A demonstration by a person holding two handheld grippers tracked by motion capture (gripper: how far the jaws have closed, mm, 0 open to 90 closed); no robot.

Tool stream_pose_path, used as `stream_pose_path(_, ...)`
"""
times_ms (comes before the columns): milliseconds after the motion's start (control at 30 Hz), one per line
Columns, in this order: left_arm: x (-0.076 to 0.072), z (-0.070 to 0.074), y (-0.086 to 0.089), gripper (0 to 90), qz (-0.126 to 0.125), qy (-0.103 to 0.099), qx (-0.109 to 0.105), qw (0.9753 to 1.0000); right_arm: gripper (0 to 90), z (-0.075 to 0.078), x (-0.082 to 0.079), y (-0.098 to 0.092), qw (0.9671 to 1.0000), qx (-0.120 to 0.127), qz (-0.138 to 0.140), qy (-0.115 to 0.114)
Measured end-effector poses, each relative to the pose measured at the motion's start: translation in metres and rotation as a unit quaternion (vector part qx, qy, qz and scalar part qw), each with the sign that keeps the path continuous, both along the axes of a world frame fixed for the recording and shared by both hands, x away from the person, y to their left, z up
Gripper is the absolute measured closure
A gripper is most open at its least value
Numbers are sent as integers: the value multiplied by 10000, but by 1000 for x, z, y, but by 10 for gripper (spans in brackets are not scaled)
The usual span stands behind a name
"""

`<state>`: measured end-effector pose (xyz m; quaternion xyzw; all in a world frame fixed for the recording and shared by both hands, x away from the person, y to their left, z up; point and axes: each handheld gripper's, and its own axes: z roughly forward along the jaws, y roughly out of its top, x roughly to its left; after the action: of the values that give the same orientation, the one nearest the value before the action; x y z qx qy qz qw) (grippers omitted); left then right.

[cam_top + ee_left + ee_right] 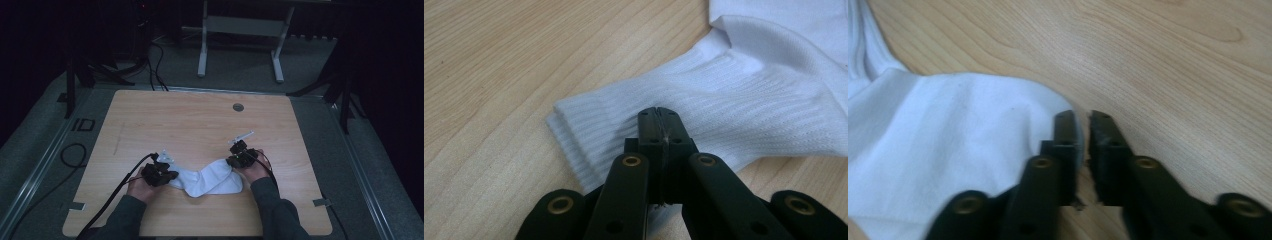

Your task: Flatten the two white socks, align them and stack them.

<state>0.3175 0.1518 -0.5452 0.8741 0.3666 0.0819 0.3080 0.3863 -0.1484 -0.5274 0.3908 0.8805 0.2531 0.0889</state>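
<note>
Sock (207, 180): white, lying bent on the surface (200, 125), near its front edge.
Left hand-held gripper (658, 120): jaws closed, pinching the ribbed cuff.
Right hand-held gripper (1083, 131): jaws slightly apart at the toe edge, holding nothing.
Technique: probably close on the toe before lifting; keep both ends level.

A light wooden table (200, 125) with rounded corners stands on grey carpet (240, 70). Near its far edge sits a small round grey grommet (238, 107). A faint dark streak (118, 140) marks the wood toward the left side. Beyond the table stands a white metal frame (240, 30) on two legs. Black cables (156, 65) run across the carpet behind the far left corner, and another cable loop (72, 155) lies left of the table. Dark stands (345, 85) flank both sides.
</note>
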Motion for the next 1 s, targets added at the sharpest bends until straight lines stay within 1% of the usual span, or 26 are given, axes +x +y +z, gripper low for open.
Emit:
stream_pose_path(33, 0, 0, 0, 900, 1, 3, -1, 10000, 876, 1, -1, 0, 10000, -9, 13, -25)
stream_pose_path(200, 0, 0, 0, 900, 8, 3, 7, 10000, 882, 9, -9, -3, 9998, -63, 81, -155)
stream_pose_path(433, 0, 0, 0, 900, 12, 5, 8, 10000, 882, 19, -20, -12, 9996, -18, 67, -257)
stream_pose_path(733, 0, 0, 0, 900, 18, 17, 10, 10000, 882, 28, -32, -22, 9992, 59, 41, -385)
stream_pose_path(1000, -1, 0, 0, 900, 41, 14, -11, 10000, 882, 34, -40, -30, 9989, 132, -15, -451)
